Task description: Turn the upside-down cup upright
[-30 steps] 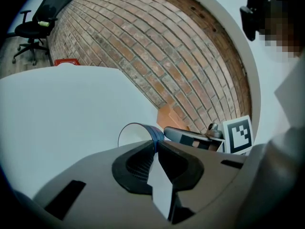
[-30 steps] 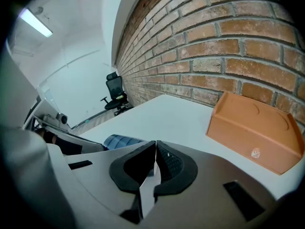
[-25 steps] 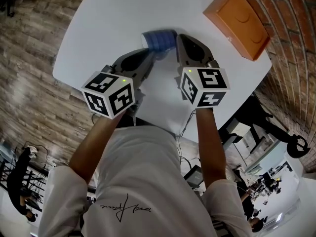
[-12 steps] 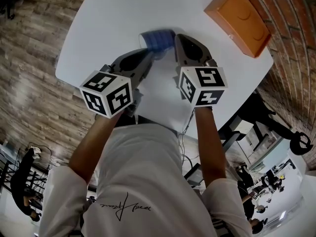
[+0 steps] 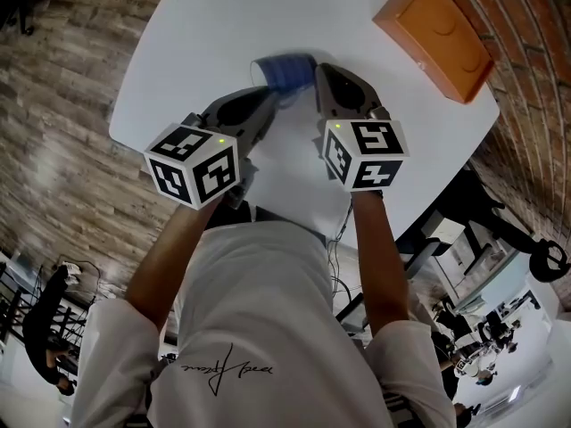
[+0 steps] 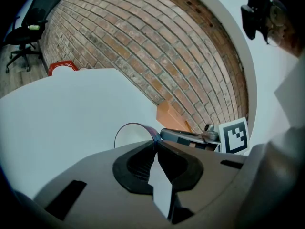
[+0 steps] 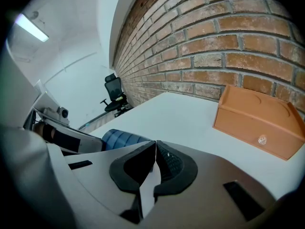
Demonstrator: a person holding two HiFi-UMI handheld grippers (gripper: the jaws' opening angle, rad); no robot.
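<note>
White tabletop [image 5: 223,25]; brick wall [image 5: 535,52] to the right; orange box [image 5: 434,27] at far right.

Item: blue ribbed cup [image 5: 287,71], tipped on its side, mouth facing left, just beyond both tools' tips.

Left tongs [image 5: 266,105]: pinched on the cup's thin rim.

Right tongs [image 5: 323,71]: pressed together, empty, just right of the cup.

Handling, as judged: light, thin-walled, likely flexible and slippery. Grip gently at the rim or across the ribbed wall.
</note>
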